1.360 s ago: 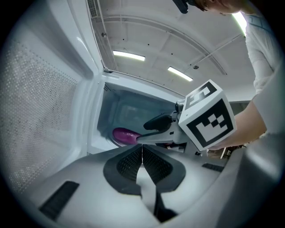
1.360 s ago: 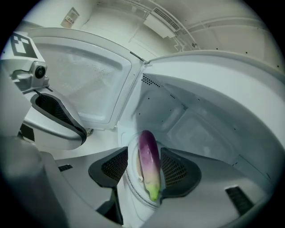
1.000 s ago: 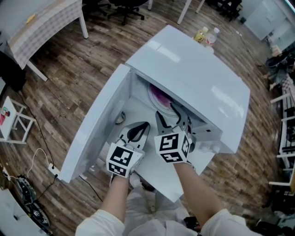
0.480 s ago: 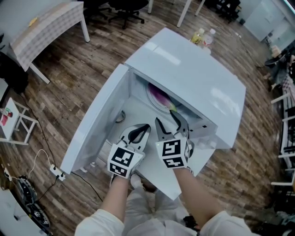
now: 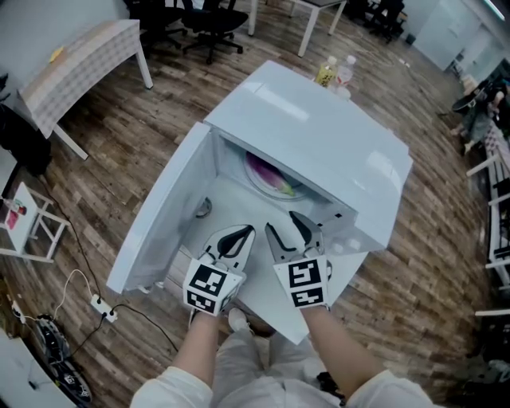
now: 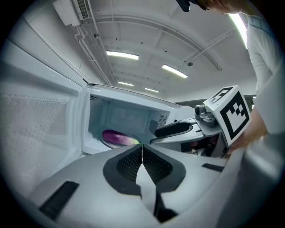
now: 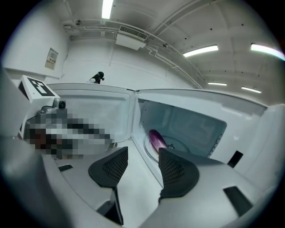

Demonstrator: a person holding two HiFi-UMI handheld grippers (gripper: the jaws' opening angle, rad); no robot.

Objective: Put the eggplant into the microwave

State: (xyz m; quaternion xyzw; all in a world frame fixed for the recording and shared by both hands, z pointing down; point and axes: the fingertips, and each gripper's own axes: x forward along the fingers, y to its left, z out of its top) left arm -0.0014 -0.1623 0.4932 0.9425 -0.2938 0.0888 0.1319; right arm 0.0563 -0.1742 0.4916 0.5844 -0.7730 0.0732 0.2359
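The white microwave (image 5: 319, 139) stands with its door (image 5: 163, 211) swung open to the left. A purple eggplant (image 5: 269, 173) lies on the round glass plate (image 5: 259, 182) inside; it also shows in the left gripper view (image 6: 118, 137) and the right gripper view (image 7: 156, 139). My left gripper (image 5: 236, 239) is shut with nothing between its jaws, just in front of the cavity. Beside it, my right gripper (image 5: 288, 231) is open and empty, its fingertips (image 7: 176, 167) near the cavity mouth.
The microwave rests on a white table (image 5: 271, 307) over a wooden floor. Two bottles (image 5: 333, 72) stand behind the microwave. A white table (image 5: 76, 52) and a black chair (image 5: 211, 16) are at the far left, with a cable and power strip (image 5: 103, 307) on the floor.
Both grippers have drawn back toward me from the microwave cavity. The eggplant stays on the plate inside. The view has shifted slightly.
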